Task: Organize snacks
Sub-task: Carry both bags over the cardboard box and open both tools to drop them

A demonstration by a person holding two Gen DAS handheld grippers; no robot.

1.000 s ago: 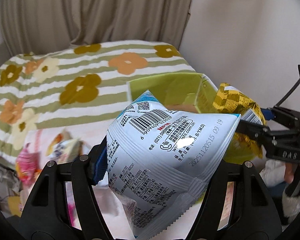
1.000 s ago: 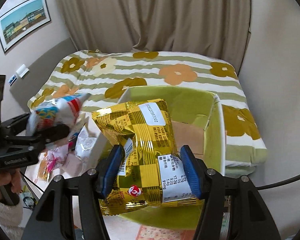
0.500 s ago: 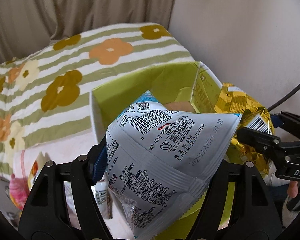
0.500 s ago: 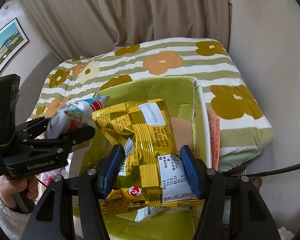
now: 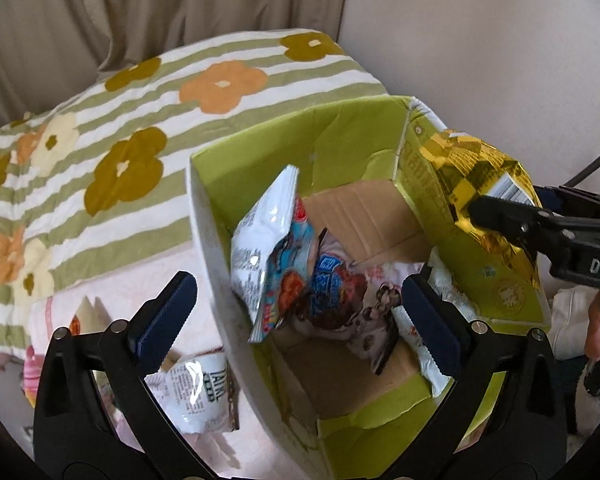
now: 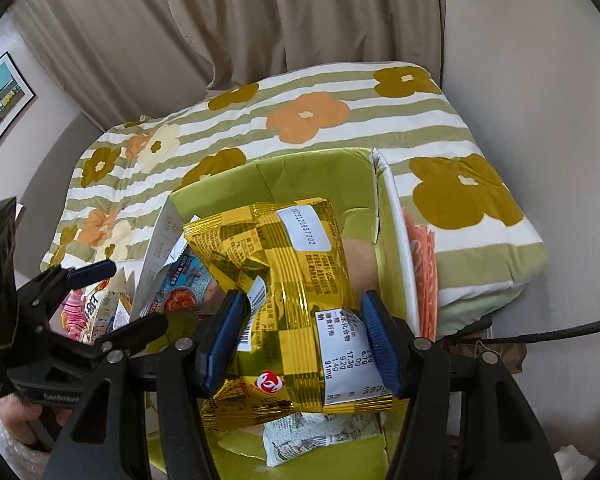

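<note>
A green cardboard box (image 5: 340,136) stands open on the bed, also in the right wrist view (image 6: 300,176). My left gripper (image 5: 300,312) is open and empty above the box's near left wall. A white and blue snack bag (image 5: 272,248) lies inside the box, leaning on its left wall, on top of other packets (image 5: 352,296). My right gripper (image 6: 304,340) is shut on a gold checkered snack bag (image 6: 284,264) and holds it over the box; this bag shows in the left wrist view (image 5: 476,172) above the box's right wall.
A striped floral blanket (image 5: 140,128) covers the bed behind the box. Loose snack packets (image 5: 196,392) lie on pink cloth left of the box. An orange packet (image 6: 422,264) sits outside the box's right wall. Curtains and a wall stand behind.
My left gripper opened and let go of the white and blue bag, which dropped into the box. Both grippers moved closer over the box. The right gripper still holds the gold bag.
</note>
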